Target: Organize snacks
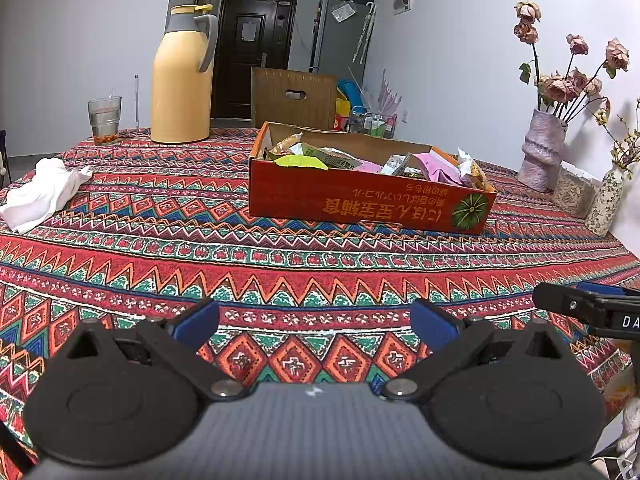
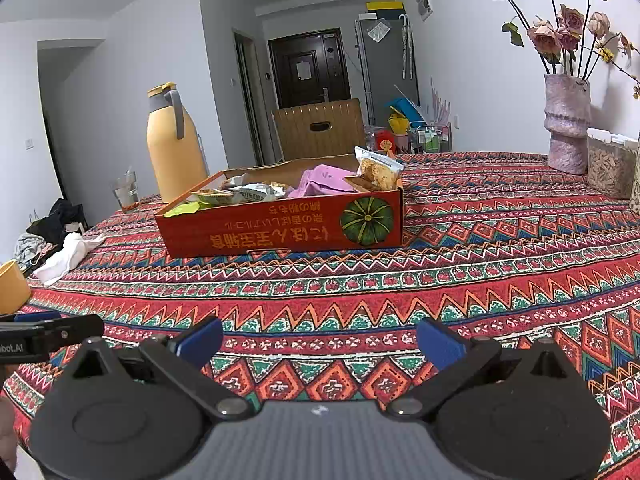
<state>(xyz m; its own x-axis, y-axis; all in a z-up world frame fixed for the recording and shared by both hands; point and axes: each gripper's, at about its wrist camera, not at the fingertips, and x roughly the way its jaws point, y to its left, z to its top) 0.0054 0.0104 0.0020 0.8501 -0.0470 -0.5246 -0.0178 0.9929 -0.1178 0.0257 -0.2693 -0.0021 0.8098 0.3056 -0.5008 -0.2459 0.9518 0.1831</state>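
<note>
Snack packets (image 1: 340, 158) lie jumbled in the red pumpkin-print cardboard box (image 1: 360, 204) mid-table on the patterned tablecloth (image 1: 280, 264). Left gripper (image 1: 314, 318) and right gripper (image 2: 320, 340): fingers spread, empty, well short of box. Advise approaching over the near wall, taking top packets singly.

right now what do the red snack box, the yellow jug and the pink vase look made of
Red snack box: printed cardboard, brown raw inner walls, slight sheen outside.
Yellow jug: smooth matte shell, plastic or painted metal, I can't tell which; grey handle looks plastic.
Pink vase: probably ceramic or stone-like, rough speckled surface.
</note>
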